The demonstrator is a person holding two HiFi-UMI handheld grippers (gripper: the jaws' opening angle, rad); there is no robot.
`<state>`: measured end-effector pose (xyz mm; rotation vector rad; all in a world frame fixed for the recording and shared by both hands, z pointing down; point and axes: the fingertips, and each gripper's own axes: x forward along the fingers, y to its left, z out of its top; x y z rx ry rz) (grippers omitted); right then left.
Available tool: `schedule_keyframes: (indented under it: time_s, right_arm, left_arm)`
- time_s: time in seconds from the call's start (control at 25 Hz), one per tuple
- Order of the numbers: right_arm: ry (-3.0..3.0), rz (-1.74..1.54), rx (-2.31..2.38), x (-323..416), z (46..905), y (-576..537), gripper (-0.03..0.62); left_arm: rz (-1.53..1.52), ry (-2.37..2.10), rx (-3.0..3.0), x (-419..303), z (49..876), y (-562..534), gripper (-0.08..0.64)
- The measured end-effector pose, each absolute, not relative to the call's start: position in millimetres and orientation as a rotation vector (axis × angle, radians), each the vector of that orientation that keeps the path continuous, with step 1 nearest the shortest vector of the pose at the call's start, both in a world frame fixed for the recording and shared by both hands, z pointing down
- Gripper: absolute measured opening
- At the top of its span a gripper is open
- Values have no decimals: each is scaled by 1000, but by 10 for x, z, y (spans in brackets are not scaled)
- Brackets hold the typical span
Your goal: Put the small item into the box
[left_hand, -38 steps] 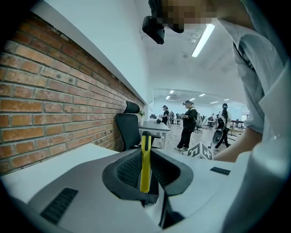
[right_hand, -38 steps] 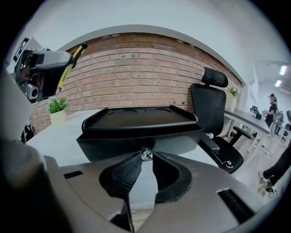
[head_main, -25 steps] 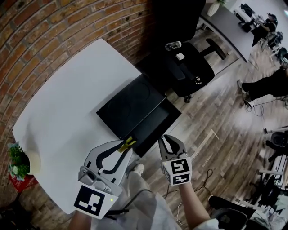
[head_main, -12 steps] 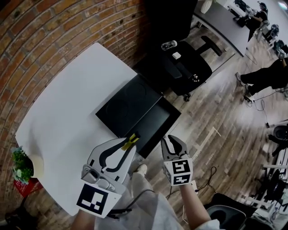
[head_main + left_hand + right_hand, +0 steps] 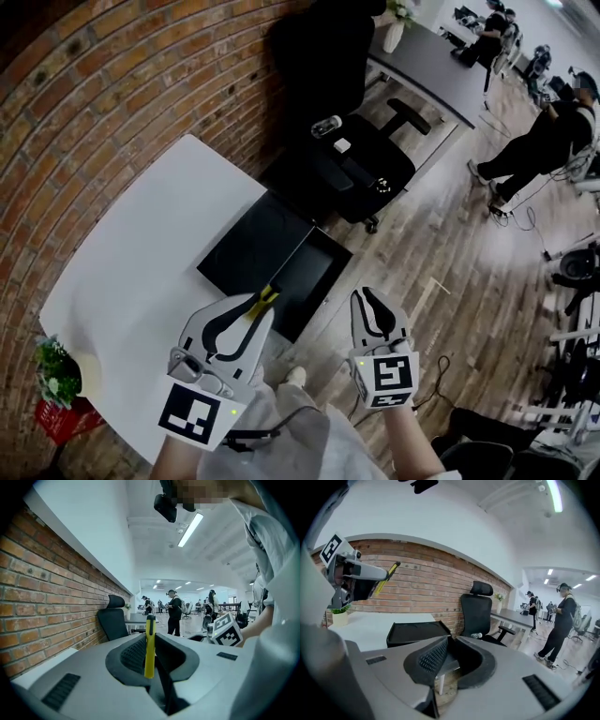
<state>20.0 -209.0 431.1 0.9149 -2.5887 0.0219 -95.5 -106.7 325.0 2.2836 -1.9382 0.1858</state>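
Note:
My left gripper (image 5: 255,307) is shut on a small yellow-and-black item (image 5: 266,298), which sticks out past the fingertips over the near edge of the black box (image 5: 314,275). The box lies open on the white table (image 5: 141,262), its lid (image 5: 248,246) flat beside it. In the left gripper view the yellow item (image 5: 149,646) stands upright between the pads of the left gripper (image 5: 151,641). My right gripper (image 5: 373,307) hangs over the wooden floor to the right of the box, shut and holding nothing. The right gripper view shows the right gripper (image 5: 447,641), the box (image 5: 417,631) and the left gripper (image 5: 383,576).
A black office chair (image 5: 361,167) stands beyond the box with a bottle (image 5: 325,126) on its seat. A potted plant (image 5: 58,368) sits at the table's left corner. The brick wall (image 5: 112,84) runs behind the table. A person (image 5: 534,141) stands at the far right.
The head view has swung, so box and table sit a little lower left. My right gripper drifted slightly right. The left gripper still holds the yellow item by the box's near edge.

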Motion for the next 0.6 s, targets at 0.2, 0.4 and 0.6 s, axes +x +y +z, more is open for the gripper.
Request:
schedule_keyframes:
  time_s: [0.2,0.4,0.6]
  right_arm:
    - [-2641,59,1001,375,3882,-2007,69]
    - [-2674,44,1056,528,3571,-1870,66]
    - [-2680,33,1085,614,3413,-1744,66]
  left_arm:
    - [148,-1946,2323,-918,3003,-1014,66]
    - [130,-1944,2352,-878,2876,-937,66]
    - [119,-1944,2359,-883,2836,-896,66]
